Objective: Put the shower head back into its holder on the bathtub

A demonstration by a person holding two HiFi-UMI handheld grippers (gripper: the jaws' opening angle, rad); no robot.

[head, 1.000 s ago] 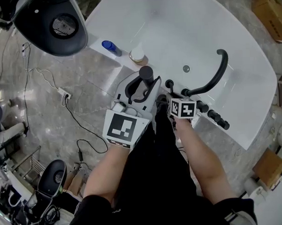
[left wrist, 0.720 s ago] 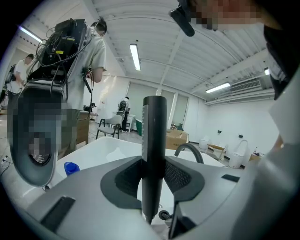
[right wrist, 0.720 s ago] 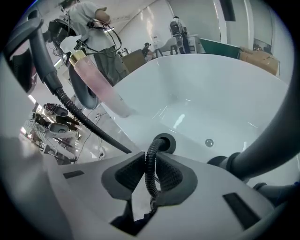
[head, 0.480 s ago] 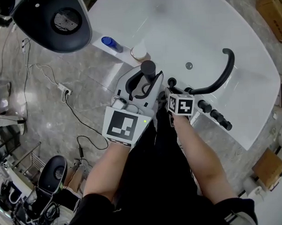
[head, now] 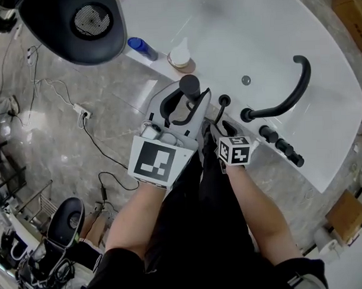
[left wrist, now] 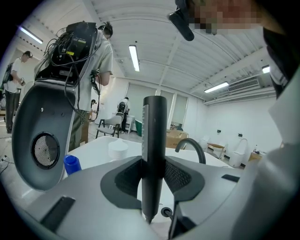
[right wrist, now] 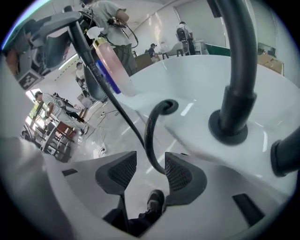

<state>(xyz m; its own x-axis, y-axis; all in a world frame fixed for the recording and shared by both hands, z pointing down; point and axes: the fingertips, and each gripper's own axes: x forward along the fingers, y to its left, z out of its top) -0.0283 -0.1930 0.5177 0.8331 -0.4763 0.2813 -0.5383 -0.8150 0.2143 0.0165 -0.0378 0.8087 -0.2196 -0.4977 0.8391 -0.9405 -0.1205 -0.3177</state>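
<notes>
**Head view, left to right.** Upper left: the black shower head [head: 85,23] is held off the tub. Its straight handle [left wrist: 153,154] is pinched upright between the pads of the left gripper [head: 187,105] at frame centre. A blue bottle [head: 141,47] and a white-capped bottle [head: 181,55] are seen on the ledge of the white bathtub [head: 242,32]. Right of centre: the right gripper [head: 219,126] is shown with its jaws opening. The black hose [right wrist: 149,136] passes between them, nearer the right-hand pad. The hose is traced to a black ring fitting [head: 224,100] on the rim. The arched spout [head: 289,98] is mounted to the right of that fitting.
</notes>
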